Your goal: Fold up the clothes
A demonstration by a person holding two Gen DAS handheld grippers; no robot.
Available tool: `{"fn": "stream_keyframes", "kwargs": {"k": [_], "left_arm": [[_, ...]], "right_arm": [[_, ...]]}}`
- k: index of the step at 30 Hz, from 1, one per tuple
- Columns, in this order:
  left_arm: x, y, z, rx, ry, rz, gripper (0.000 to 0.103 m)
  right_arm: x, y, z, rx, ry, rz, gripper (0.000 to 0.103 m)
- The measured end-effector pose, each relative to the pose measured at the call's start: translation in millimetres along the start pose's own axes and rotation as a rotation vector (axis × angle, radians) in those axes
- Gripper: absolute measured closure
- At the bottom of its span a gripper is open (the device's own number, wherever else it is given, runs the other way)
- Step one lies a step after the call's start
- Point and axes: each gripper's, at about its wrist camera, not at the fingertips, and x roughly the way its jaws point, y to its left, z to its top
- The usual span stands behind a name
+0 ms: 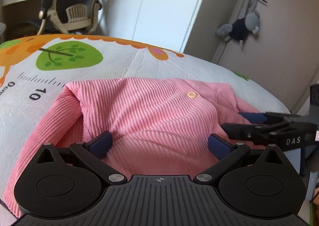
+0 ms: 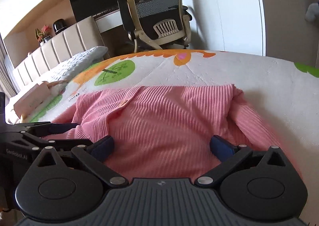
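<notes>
On the bed, over the printed play mat (image 1: 123, 62), the pink ribbed cardigan (image 1: 151, 110) lies partly folded, directly ahead of both my grippers, with its long axis running from side to side across my view. My left gripper (image 1: 159, 143) has its fingers spread wide, one blue pad on each side of a raised hump of the knit, and it pinches nothing. My right gripper (image 2: 162, 144) is also spread wide over the near part of the cloth, with nothing held. Both seem equally near to the near edge, so I judge that either one can take it, the left at the left part and the right at the right part. The near hem is hidden under my gripper bodies, and I cannot tell whether the pads touch the cloth. One small button (image 1: 191, 94) shows near the far edge.
</notes>
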Motion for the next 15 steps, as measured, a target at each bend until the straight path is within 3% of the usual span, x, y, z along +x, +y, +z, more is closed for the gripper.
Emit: {"fn": "stream_keyframes", "kwargs": {"k": [3,5,9,10,15], "left_arm": [[-13,11,7,-0.069,0.0,-0.07,0.0],[-30,26,14,-0.149,-0.051,-0.138,0.0],[-43,57,31,-0.272,-0.117,-0.101,0.0],[-41,64,35,-0.296,-0.105,-0.085,0.0],[3,77,57,-0.357,0.037,-0.146,0.0]], "right_arm": [[-2,-3,-3,0.025,-0.014,0.018,0.0],[-1,-6,-3,0.041,-0.023,0.029,0.0],[-2,-9,-3,0.052,-0.029,0.038,0.0],[-3,-10,-4,0.055,-0.03,0.04,0.0],[-5,-11,-4,0.063,-0.036,0.047,0.0]]}}
